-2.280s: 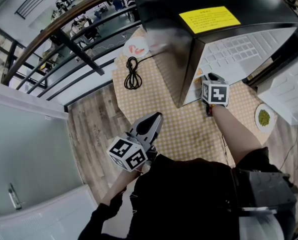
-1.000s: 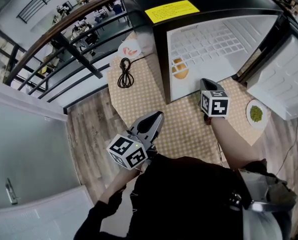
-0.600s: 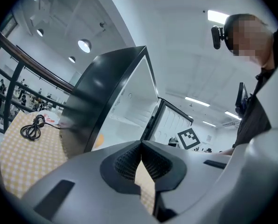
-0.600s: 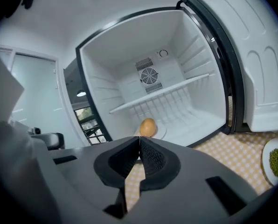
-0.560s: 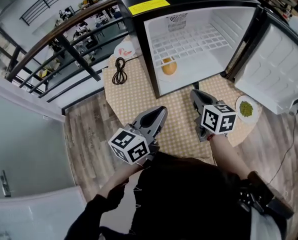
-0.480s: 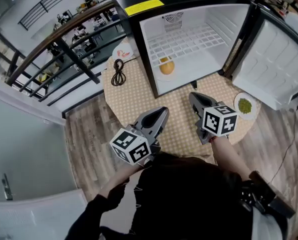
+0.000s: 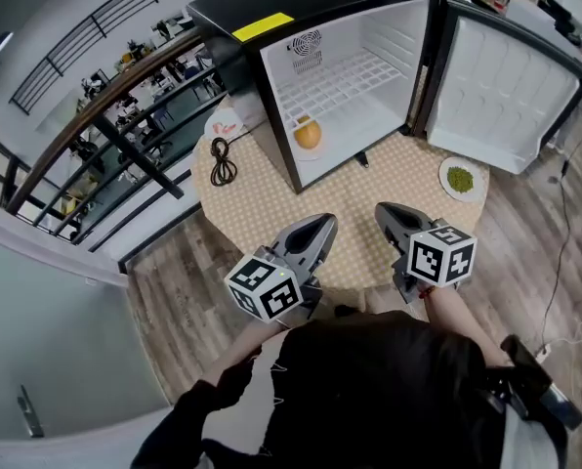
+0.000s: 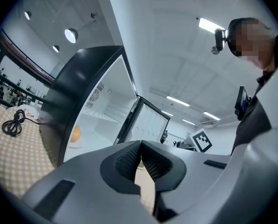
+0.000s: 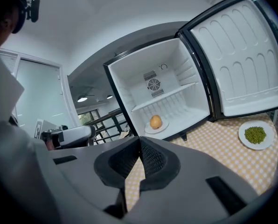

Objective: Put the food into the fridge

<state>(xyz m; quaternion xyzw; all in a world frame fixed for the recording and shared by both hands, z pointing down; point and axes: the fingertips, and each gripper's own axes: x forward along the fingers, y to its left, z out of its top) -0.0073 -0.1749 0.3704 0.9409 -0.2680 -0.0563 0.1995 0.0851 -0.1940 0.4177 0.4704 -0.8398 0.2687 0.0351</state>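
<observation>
Nearest the person, the left tongs (image 7: pixel 322 227) and the right tongs (image 7: pixel 388 213) are both pressed together with nothing between them, hanging side by side over the near edge of the checkered worktop (image 7: pixel 351 201). Farther to the right, a plate of green food (image 7: pixel 460 178) sits on the worktop, just beside the fridge door (image 7: pixel 506 96), which is swung wide open. Beyond stands the black fridge (image 7: pixel 230 3); a round orange food (image 7: pixel 308 134) rests on a small plate on its floor. A black cable (image 7: pixel 222 159) lies coiled to its left.
</observation>
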